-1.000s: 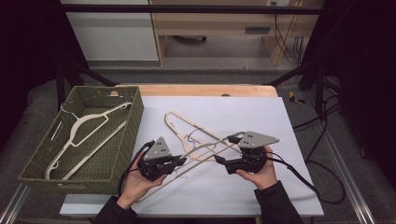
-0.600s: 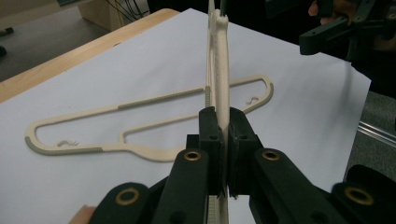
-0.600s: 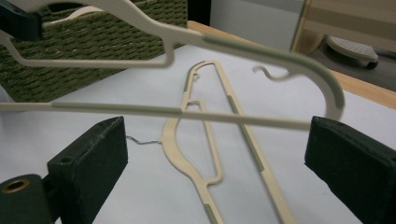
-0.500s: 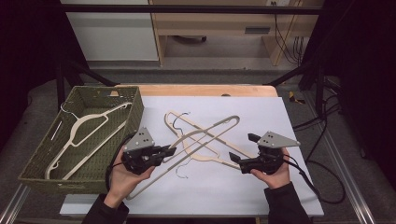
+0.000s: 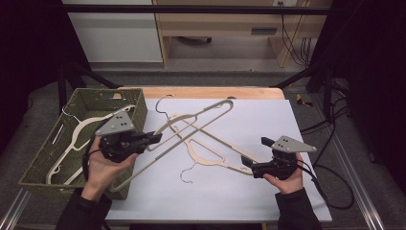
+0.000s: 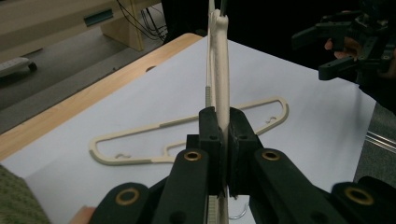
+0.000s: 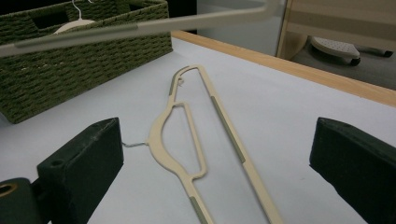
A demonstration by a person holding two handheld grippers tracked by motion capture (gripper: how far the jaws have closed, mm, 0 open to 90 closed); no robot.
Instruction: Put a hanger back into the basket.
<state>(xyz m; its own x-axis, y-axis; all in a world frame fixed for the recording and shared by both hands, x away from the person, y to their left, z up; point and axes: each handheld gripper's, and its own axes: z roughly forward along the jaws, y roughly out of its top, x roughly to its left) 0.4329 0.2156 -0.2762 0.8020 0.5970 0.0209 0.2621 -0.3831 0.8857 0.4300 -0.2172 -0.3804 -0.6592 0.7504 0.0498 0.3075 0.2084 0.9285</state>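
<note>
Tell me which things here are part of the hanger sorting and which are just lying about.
Part of the job:
- cream plastic hanger clamped in the left gripper
- second cream hanger flat on the white sheet
- green woven basket with a hanger inside
- right gripper, jaws just opened, nothing between them

Lying about:
- black cables on the floor
- wooden bench behind the table

A woven basket point(image 5: 139, 103) sits at the table's left edge with a hanger point(image 5: 79, 132) lying inside it. To its right a second hanger point(image 5: 220, 155) lies flat on the white sheet point(image 5: 268, 120). A third hanger point(image 5: 191, 122) slants above it, from the left gripper point(image 5: 155, 139) toward the far side.
</note>
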